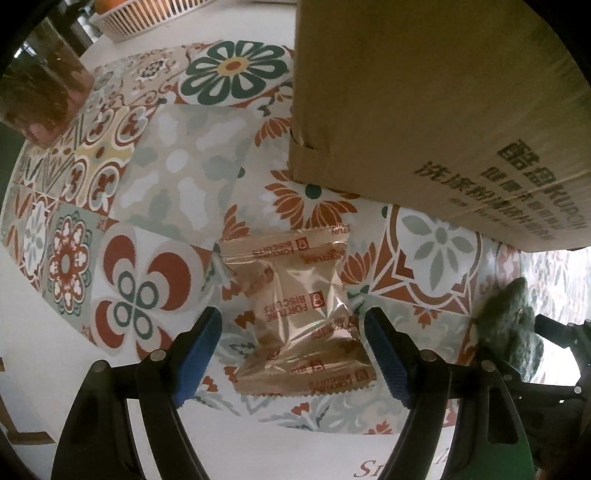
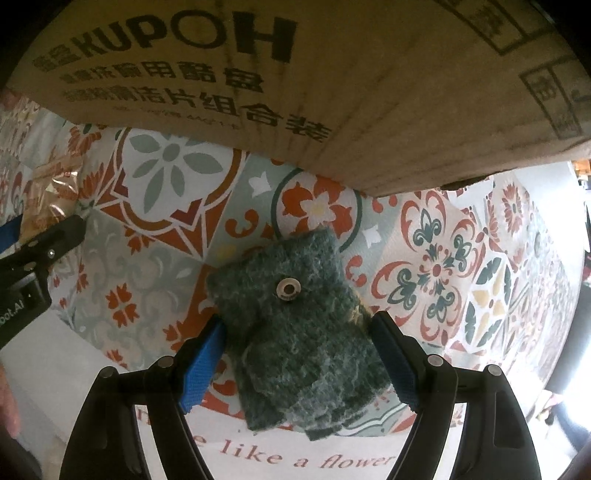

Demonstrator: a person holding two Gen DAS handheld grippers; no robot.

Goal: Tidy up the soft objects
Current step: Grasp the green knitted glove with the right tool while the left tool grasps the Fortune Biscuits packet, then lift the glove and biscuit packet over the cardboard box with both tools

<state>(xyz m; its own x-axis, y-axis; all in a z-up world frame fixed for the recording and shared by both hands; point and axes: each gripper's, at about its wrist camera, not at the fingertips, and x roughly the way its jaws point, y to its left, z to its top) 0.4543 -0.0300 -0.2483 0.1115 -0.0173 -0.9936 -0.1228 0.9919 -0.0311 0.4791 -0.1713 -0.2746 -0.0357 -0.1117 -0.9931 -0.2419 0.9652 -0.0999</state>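
Note:
A clear packet of fortune biscuits (image 1: 295, 314) lies flat on the patterned tablecloth (image 1: 177, 177). My left gripper (image 1: 293, 317) points down over it, open, with a blue pad on each side and a gap at both. A dark green knitted mitten (image 2: 295, 332) with a round snap button lies on the cloth. My right gripper (image 2: 299, 321) is open and straddles it, its pads right at the wool's edges. The mitten (image 1: 509, 317) also shows at the right of the left wrist view. The packet (image 2: 51, 184) and the left gripper's finger (image 2: 55, 240) show at the left of the right wrist view.
A big cardboard box (image 1: 424, 92) with black printed characters stands just behind both objects, and its side (image 2: 332, 74) fills the top of the right wrist view. A slatted plastic basket (image 1: 147, 14) and a brownish glass container (image 1: 40, 85) stand at the far left.

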